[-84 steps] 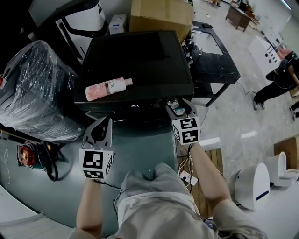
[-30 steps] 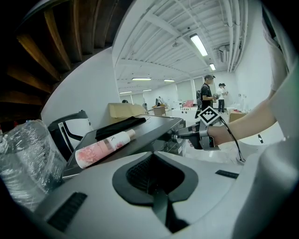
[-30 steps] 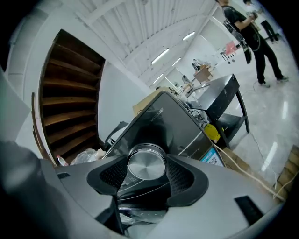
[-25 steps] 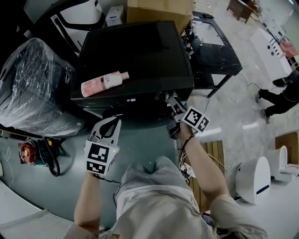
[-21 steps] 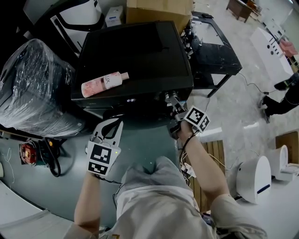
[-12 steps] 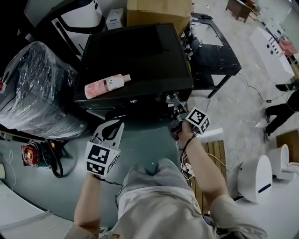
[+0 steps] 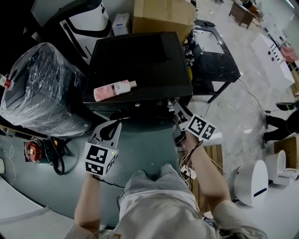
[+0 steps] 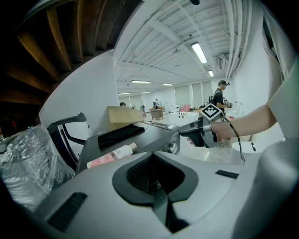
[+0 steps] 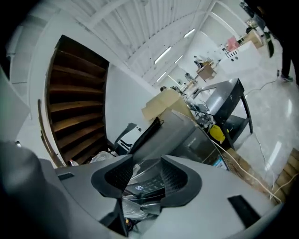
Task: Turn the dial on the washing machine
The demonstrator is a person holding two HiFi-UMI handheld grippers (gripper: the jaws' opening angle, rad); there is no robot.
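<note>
The black washing machine (image 7: 140, 60) stands before me with a pink bottle (image 7: 114, 90) lying on its lid. Its round dial (image 7: 171, 103) sits at the front right corner and also shows in the left gripper view as the dial (image 8: 174, 148). My right gripper (image 7: 176, 107) is at the dial, rolled to one side, and its jaws are closing. In the right gripper view the right gripper (image 9: 142, 175) frames the lit control panel and a glossy rounded edge; contact is unclear. My left gripper (image 7: 111, 126) hangs shut and empty off the machine's front left.
A plastic-wrapped bundle (image 7: 35, 88) fills the left. A cardboard box (image 7: 161, 14) stands behind the machine and a black table (image 7: 215, 56) to its right. A wooden pallet (image 7: 212, 154), cables and a white appliance (image 7: 250, 182) lie at the right. A person (image 7: 285, 119) stands at the far right.
My right gripper has rolled over at the dial since the oldest frame, its marker cube swinging right and down. Its tips stay at the front right corner. The left gripper has barely moved.
</note>
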